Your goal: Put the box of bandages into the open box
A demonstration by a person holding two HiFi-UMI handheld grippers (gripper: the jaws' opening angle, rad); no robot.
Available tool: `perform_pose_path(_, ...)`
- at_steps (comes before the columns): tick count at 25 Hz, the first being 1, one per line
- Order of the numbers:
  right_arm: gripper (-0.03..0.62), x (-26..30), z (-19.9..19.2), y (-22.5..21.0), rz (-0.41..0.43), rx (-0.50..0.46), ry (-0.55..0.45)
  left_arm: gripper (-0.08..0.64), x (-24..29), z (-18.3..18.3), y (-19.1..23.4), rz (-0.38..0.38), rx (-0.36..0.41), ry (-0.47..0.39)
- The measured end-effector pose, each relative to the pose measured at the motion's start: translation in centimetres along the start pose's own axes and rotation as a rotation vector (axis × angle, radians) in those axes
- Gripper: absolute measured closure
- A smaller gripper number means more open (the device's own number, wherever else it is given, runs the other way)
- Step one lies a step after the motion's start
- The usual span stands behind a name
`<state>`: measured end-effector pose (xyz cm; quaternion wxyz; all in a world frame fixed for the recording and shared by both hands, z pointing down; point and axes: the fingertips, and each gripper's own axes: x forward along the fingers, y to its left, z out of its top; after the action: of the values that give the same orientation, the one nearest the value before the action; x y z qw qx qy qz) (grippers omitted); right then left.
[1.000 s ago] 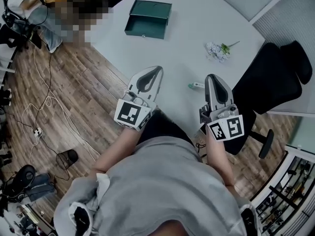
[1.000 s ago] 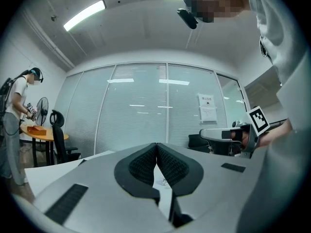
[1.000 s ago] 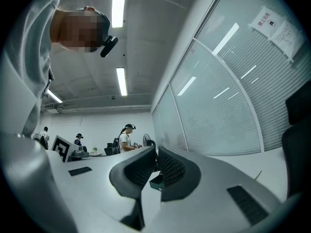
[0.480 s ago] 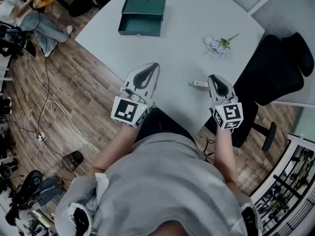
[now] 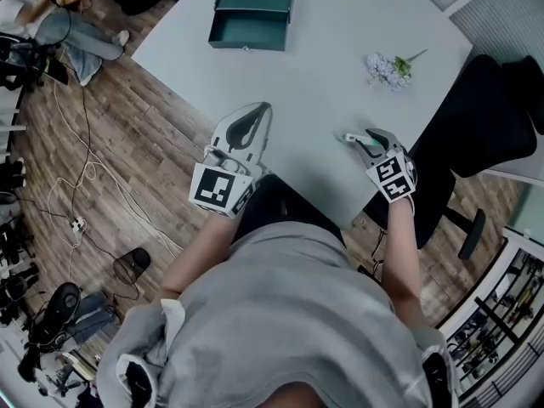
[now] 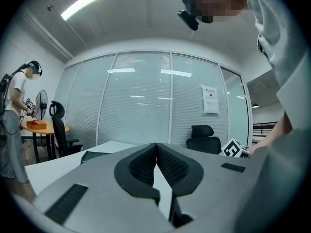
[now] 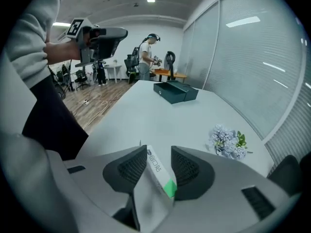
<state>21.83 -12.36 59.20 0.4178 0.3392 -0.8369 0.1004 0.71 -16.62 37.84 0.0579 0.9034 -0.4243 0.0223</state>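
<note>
Right tongs (image 7: pixel 158 155) are shown opening, left tongs (image 6: pixel 156 152) clenched empty. Across the tabletop (image 5: pixel 323 75), the open box (image 5: pixel 252 15) is set well apart, far ahead; the box of bandages (image 7: pixel 163 178) is framed lengthwise between the right jaws.

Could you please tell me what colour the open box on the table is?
The open box is dark green; the head view shows it best.

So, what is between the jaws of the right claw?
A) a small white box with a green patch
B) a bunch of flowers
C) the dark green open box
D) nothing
A: the bandage box, white with a green patch, stands inside the right claw, whose jaws are opening.
</note>
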Motion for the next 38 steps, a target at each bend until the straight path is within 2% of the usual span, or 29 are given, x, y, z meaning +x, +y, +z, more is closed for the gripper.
perform_pose_path(2, 0.415, 1.0, -0.2, 0.3, 0.034, -0.049, 0.044, 0.540, 0.0, -0.2, 0.5, 0.001, -0.001, 0.004)
perform_pose_path(9, 0.408, 3.3, -2.6, 1.1, 0.091, -0.232, 0.242, 0.540, 0.2, 0.1, 0.9, -0.004, 0.021, 0.007)
perform_pose_path(14, 0.428, 3.3, -2.8, 1.3, 0.049, -0.213, 0.235, 0.540, -0.1, 0.3, 0.9, -0.011, 0.038, 0.006)
perform_pose_path(19, 0.456, 2.9, -3.1, 2.0, 0.059, -0.255, 0.264, 0.540, -0.3, 0.4, 0.7, -0.008, 0.034, 0.003)
perform_pose_path(21, 0.480, 2.7, -3.1, 1.9, 0.063, -0.239, 0.257, 0.540, -0.1, 0.4, 0.4, -0.007, 0.036, 0.001)
perform_pose_path(25, 0.483, 1.4, -1.9, 1.1, 0.034, -0.074, 0.150, 0.540, -0.6, 0.6, 0.0, 0.010, 0.045, -0.003)
perform_pose_path(33, 0.485, -1.8, 4.1, -3.1, -0.028, 0.306, -0.222, 0.540, -1.1, 0.4, 0.3, 0.067, 0.036, -0.008)
perform_pose_path(35, 0.485, -2.4, 6.3, -3.8, -0.038, 0.334, -0.291, 0.540, -1.2, 0.4, 1.1, 0.084, 0.032, -0.011)
perform_pose_path(38, 0.485, -2.3, 10.1, -4.2, -0.052, 0.311, -0.348, 0.540, -1.0, 0.4, 3.1, 0.093, 0.030, -0.008)
